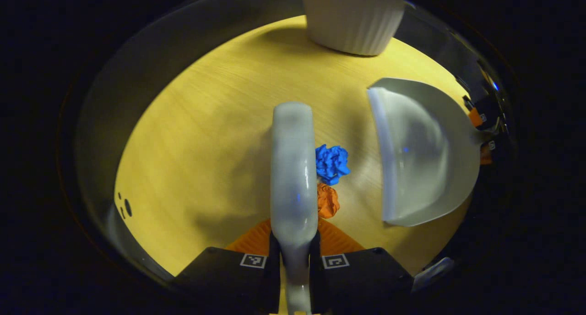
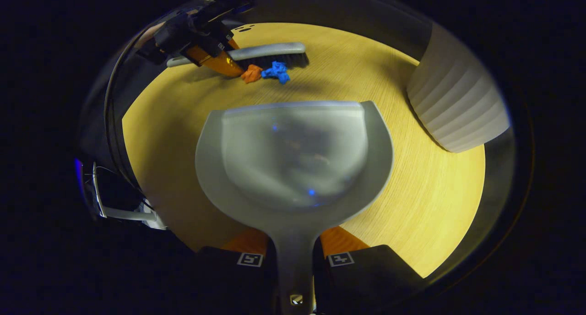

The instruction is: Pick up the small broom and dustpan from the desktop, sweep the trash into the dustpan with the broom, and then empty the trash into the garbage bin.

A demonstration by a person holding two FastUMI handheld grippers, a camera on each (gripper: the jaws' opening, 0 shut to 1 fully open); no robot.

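Left claw (image 1: pixel 295 253) clamped the broom (image 1: pixel 293 168) handle; blue scrap (image 1: pixel 332 163) and orange scrap (image 1: pixel 328 200) lay just beside it. Right claw (image 2: pixel 295 255) gripped the dustpan (image 2: pixel 293 159), near the scraps on the surface (image 1: pixel 206 136).

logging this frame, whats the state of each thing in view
broom: held in the left tool, bristles beside the scraps
dustpan: held by its handle in the right tool, empty, mouth facing the scraps
blue paper scrap: crumpled, on the desktop, not yet swept in
orange paper scrap: crumpled, beside the blue one
garbage bin: upright on the desktop
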